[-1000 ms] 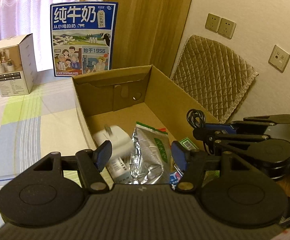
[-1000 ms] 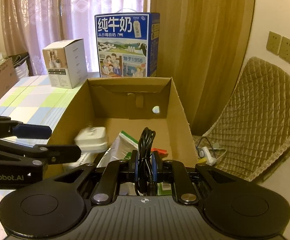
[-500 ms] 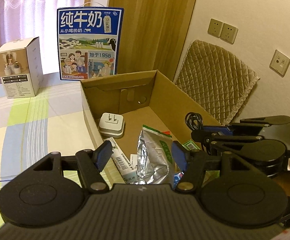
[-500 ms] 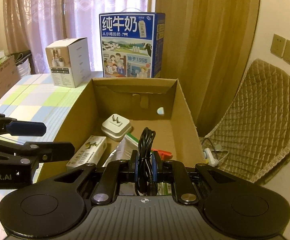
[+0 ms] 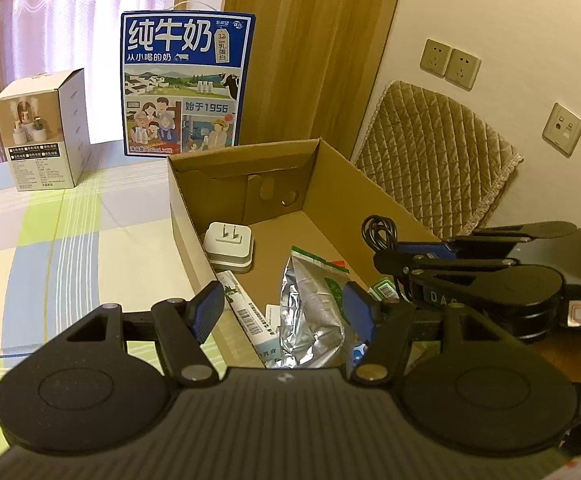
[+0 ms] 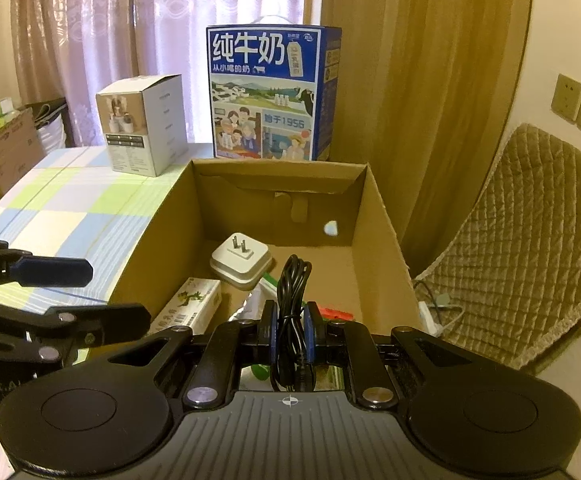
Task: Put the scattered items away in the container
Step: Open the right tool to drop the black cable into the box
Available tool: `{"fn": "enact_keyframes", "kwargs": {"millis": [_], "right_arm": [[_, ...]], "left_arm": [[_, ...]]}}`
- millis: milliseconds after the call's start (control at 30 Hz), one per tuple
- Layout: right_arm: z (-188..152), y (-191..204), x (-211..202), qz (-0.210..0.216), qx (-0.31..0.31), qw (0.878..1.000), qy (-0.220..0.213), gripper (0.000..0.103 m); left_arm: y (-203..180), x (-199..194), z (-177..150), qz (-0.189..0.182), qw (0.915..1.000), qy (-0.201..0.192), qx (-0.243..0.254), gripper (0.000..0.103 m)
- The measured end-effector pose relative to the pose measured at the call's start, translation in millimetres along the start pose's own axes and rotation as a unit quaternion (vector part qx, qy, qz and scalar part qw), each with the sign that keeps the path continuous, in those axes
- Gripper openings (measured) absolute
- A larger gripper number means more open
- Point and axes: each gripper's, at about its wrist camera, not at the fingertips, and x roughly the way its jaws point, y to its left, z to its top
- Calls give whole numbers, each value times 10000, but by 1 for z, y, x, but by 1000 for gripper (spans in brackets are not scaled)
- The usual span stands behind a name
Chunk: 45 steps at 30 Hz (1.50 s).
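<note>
The right black hand-held gripper (image 6: pixel 290 330) is seen clenched on a coiled black cable (image 6: pixel 291 304), which is pinched between the blue pads (image 6: pixel 311 332) and is held upright above the near end of the open brown cardboard box (image 6: pixel 382 240), its loop poking up past the fingertips. The left black hand-held gripper (image 5: pixel 284 310) is seen released, its blue-padded fingers (image 5: pixel 206 310) spread wide with nothing between them, and it is held over the near left wall of the box. Inside the box, a white square plug adapter (image 5: pixel 229 246) is found lying on the floor by the left wall toward the far end, its two prongs turned upward. Nearer, a long white carton with a barcode and green print (image 5: pixel 250 316) is seen resting along the same left wall, and just beside it a crumpled silver foil pouch with a green label (image 5: pixel 314 300) is propped up in the middle of the near end. A small red piece (image 6: pixel 334 313) is glimpsed on the floor right of the cable; what it is cannot be told. The box is set at the right edge of a table covered by a blue, green and white checked cloth (image 5: pixel 50 240). Beyond the box's far end a tall blue milk case with Chinese lettering (image 5: pixel 184 84) is stood at the table's far edge, and a smaller white product box (image 5: pixel 44 132) is stood toward the far left corner.
</note>
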Motion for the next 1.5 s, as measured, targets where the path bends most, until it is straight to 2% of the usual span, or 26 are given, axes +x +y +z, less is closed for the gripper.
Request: {"fn": "enact_keyframes", "kwargs": {"millis": [333, 433, 600, 867, 933, 1000, 1100, 1500], "right_arm": [[8, 5, 3, 7, -77, 9999, -85, 10], [8, 5, 5, -54, -75, 9999, -53, 14], [3, 3, 4, -32, 1, 10000, -3, 33], [-4, 5, -15, 18, 38, 10000, -13, 40], [-5, 8, -22, 23, 32, 10000, -33, 48], [-7, 10, -31, 33, 29, 10000, -72, 61], [-10, 15, -42, 59, 17, 9999, -93, 71], [-30, 28, -92, 85, 99, 9999, -53, 97]], "left_arm": [[3, -3, -1, 0, 10000, -15, -77, 62], [6, -4, -1, 30, 10000, -25, -85, 65], [9, -7, -5, 94, 9999, -20, -140, 66], [13, -21, -13, 153, 9995, -12, -276, 68], [12, -27, -15, 171, 9994, -24, -291, 71], [11, -34, -18, 200, 9993, -41, -300, 74], [9, -46, -22, 219, 9992, -71, -330, 77], [-3, -94, -37, 378, 9982, -261, -391, 97]]}}
